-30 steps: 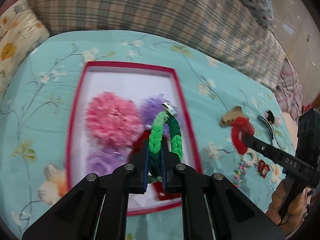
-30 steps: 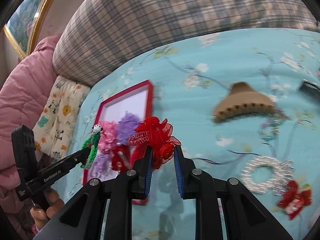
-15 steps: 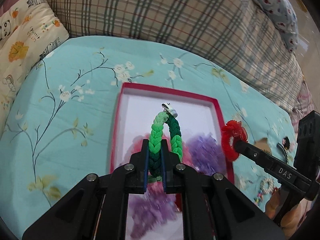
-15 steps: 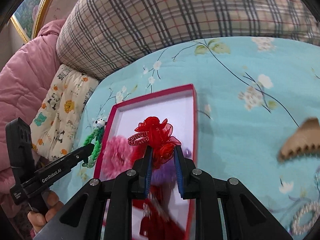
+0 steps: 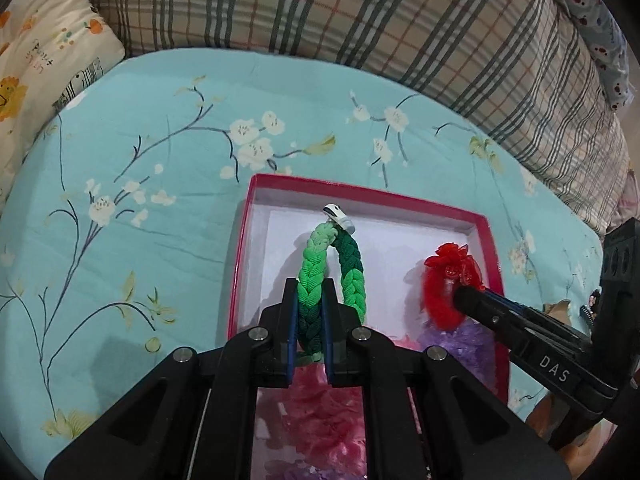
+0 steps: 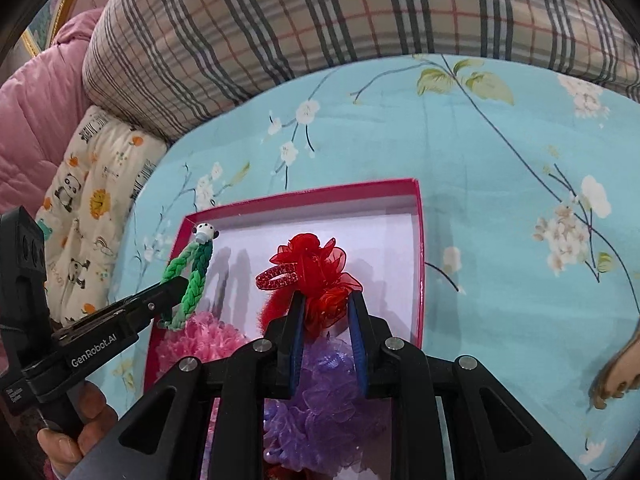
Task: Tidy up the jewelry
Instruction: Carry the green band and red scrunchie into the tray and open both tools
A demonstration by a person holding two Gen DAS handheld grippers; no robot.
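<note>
Red-rimmed gift box (image 5: 486, 240) lies open on the bed under both tools for drop-off. Left tool (image 5: 309, 322) pinches green braided hair tie (image 5: 352, 276); right tool (image 6: 326, 320) clamps red organza scrunchie (image 6: 316, 268), both above bare floor.

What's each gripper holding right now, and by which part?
Left gripper: green braided hair tie, pinched on one side of its loop. Right gripper: red flower scrunchie, by its organza flower.

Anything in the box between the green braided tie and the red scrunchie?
No, only bare white box floor between the green braided tie and the red scrunchie, clearest in the left wrist view.
</note>
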